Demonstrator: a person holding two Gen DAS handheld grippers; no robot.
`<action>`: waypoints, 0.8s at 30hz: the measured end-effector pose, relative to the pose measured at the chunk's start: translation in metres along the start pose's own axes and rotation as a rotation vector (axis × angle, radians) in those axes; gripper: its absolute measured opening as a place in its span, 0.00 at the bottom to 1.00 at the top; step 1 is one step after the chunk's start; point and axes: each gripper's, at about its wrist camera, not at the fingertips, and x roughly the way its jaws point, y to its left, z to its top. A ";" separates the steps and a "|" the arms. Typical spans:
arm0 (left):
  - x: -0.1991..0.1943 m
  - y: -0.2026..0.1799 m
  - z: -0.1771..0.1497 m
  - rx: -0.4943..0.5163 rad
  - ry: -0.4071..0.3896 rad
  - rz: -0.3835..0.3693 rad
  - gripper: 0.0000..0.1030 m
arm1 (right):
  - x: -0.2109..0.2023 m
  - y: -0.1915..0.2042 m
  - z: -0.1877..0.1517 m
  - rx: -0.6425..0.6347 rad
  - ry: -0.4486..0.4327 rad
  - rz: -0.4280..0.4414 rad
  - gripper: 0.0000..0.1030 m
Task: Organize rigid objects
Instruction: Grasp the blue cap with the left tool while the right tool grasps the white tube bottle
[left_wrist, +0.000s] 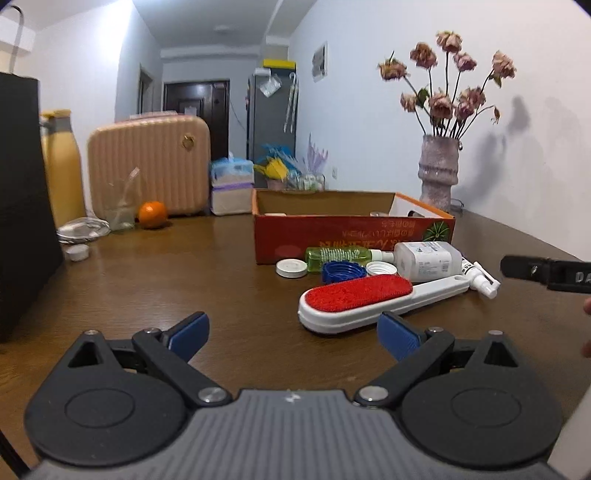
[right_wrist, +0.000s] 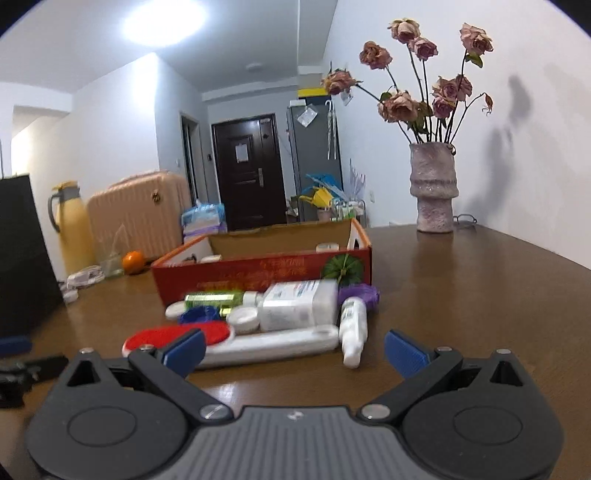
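Note:
A red cardboard box (left_wrist: 351, 236) (right_wrist: 258, 273) stands open on the brown table. In front of it lies a cluster: a red-and-white lint brush (left_wrist: 362, 302) (right_wrist: 258, 343), a green bottle (left_wrist: 338, 254) (right_wrist: 212, 299), a white square bottle (left_wrist: 424, 260) (right_wrist: 295, 306), a small white spray bottle (left_wrist: 480, 278) (right_wrist: 352, 328), a blue cap (left_wrist: 341, 271) and white caps (left_wrist: 291, 267). My left gripper (left_wrist: 293, 334) is open and empty, just short of the brush's red end. My right gripper (right_wrist: 295, 350) is open and empty, facing the brush handle and spray bottle.
A vase of dried roses (left_wrist: 439, 170) (right_wrist: 434, 188) stands at the back right by the wall. At the back left are an orange (left_wrist: 152, 214), a glass (left_wrist: 120, 210), a yellow flask (left_wrist: 62, 166) and a beige suitcase (left_wrist: 147, 162). A black box (left_wrist: 22, 203) fills the left edge.

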 end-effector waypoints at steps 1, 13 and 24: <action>0.008 0.000 0.004 -0.008 0.010 -0.010 0.97 | 0.004 -0.002 0.002 0.007 -0.009 0.012 1.00; 0.099 -0.001 0.044 -0.082 0.149 -0.115 0.82 | 0.078 -0.031 0.018 -0.054 0.176 -0.074 0.83; 0.195 -0.027 0.072 -0.007 0.315 -0.158 0.64 | 0.128 -0.058 0.032 -0.058 0.255 -0.094 0.50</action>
